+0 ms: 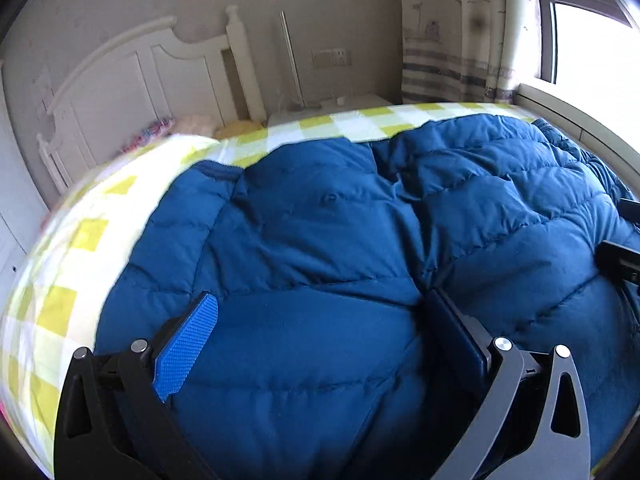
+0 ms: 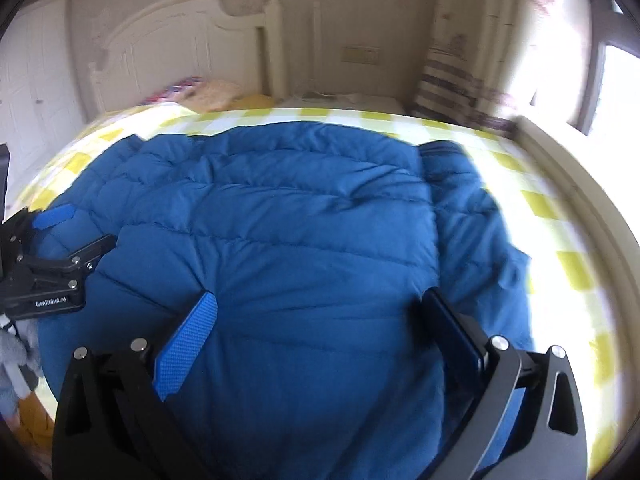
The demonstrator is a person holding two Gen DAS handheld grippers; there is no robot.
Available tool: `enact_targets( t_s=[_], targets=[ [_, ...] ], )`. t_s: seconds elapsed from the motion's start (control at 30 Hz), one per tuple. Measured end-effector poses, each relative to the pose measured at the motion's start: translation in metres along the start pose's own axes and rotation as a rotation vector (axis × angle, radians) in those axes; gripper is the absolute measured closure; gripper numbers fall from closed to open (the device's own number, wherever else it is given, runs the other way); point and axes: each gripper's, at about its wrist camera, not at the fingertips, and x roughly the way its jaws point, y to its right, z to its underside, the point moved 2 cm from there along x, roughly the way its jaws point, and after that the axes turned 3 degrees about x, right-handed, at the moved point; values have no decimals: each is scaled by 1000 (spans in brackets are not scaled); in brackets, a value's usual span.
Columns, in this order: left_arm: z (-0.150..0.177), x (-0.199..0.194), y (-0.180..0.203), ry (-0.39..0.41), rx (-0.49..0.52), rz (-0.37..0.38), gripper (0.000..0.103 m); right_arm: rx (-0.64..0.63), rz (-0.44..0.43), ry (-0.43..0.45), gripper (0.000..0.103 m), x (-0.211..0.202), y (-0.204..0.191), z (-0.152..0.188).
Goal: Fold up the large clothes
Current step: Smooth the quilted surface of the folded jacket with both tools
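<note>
With both my left tool [image 1: 320,344] and right tool [image 2: 320,340] released over the jacket [image 2: 280,220], I should pinch its six o'clock hem evenly.

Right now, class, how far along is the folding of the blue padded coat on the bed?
Done: the blue padded coat lies spread on the checked bedsheet, one sleeve lying alongside its body. In hand: the left claw and right claw are both open over the coat's near part, gripping nothing. Left: no compact fold shows yet, so the main folds remain.
</note>
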Motion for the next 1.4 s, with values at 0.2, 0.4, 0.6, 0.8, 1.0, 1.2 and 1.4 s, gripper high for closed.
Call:
enact_targets(
  t_s=[0.2,0.4,0.6,0.8,1.0,1.2,1.4],
  targets=[
    [1,3,-4,-6,-25,29,4,-208,-58,16,3,-8,-72,11],
    [2,-5,-8,-24,-44,41,4,-178,-99,2,3,-9,-62,13],
    [20,-24,-2,1,-17,115,4,-137,-74,13,2,-10,-34,21],
    [24,-25,-6,-5,-29,133,4,-141,-107,4,3,-17,-27,23],
    [44,-38,-61,22,-170,36,4,-16,-40,23,3,-27,32,24],
    [47,-30,-78,-16,-185,26,4,47,-78,0,3,-23,43,35],
    [62,-46,-70,17,-170,17,4,-50,-128,59,3,-47,6,33]
  ],
)
